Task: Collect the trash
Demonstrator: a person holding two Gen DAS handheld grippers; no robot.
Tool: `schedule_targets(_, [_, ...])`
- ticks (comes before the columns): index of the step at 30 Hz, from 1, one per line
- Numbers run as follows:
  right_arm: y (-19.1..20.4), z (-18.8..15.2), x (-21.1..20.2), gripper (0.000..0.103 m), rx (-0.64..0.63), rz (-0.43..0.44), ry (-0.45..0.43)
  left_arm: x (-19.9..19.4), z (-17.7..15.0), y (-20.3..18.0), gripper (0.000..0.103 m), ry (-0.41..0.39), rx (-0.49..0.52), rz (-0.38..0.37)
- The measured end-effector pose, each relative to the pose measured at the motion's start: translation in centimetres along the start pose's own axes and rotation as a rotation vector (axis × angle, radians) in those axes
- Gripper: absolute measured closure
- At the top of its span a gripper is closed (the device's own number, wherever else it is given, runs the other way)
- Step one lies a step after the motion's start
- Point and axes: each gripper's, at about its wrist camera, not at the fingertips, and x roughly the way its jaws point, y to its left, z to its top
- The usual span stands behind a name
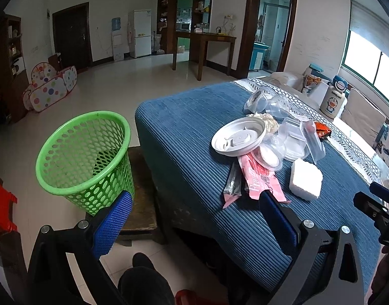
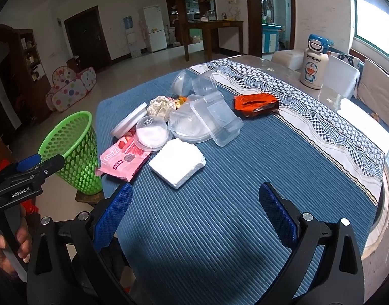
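Black plastic left gripper [image 1: 195,204] and right gripper [image 2: 195,198], blue mesh-textured pads [image 2: 113,216], silver screws, white "GenRobot.AI" lettering; dark trouser leg, black shoe [image 1: 143,260].

I see the trash heaped on the surface [image 2: 219,203] toward its far left part. The foam block [image 2: 177,162] lies nearest me, with the snack wrapper [image 2: 123,161] just to its left at the edge. Behind them sit the round lid [image 2: 129,123] and the clear containers [image 2: 209,122], touching one another, with the crumpled paper [image 2: 160,106] behind those. The foil packet [image 2: 255,104] lies apart to the right. The bottle [image 2: 313,62] stands at the far right. The basket [image 1: 85,160] stands on a stool [image 1: 141,203] left of the surface.
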Motion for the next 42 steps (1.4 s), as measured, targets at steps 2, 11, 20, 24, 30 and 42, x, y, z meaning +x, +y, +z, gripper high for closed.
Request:
schedule_targets(2, [0.2, 0.1, 0.3, 0.005, -0.013, 0.003, 0.005, 0.1, 0.1, 0.2, 0.006, 0.002, -0.003, 0.001])
schedule_targets(11, [0.9, 0.9, 2.5, 0.005, -0.062, 0.028, 0.047, 0.4, 0.8, 1.3, 0.006, -0.002, -0.02, 0.019])
schedule_targets(20, [1.7, 1.7, 5.0, 0.005, -0.088, 0.059, 0.08, 1.4, 2.2, 2.0, 0.006, 0.004, -0.027, 0.019])
schedule_targets(24, [1.6, 2.0, 6.3, 0.005, -0.093, 0.07, 0.103, 2.1, 3.1, 2.1, 0.006, 0.007, -0.019, 0.009])
schedule_targets(30, [1.2, 2.3, 8.3, 0.005, -0.101, 0.073, 0.14, 4.1, 4.1, 1.4, 0.006, 0.03, 0.024, -0.048])
schedule_targets(42, [1.1, 2.4, 10.8, 0.005, -0.137, 0.091, 0.178, 7.2, 6.0, -2.8, 0.012, 0.035, 0.231, -0.238])
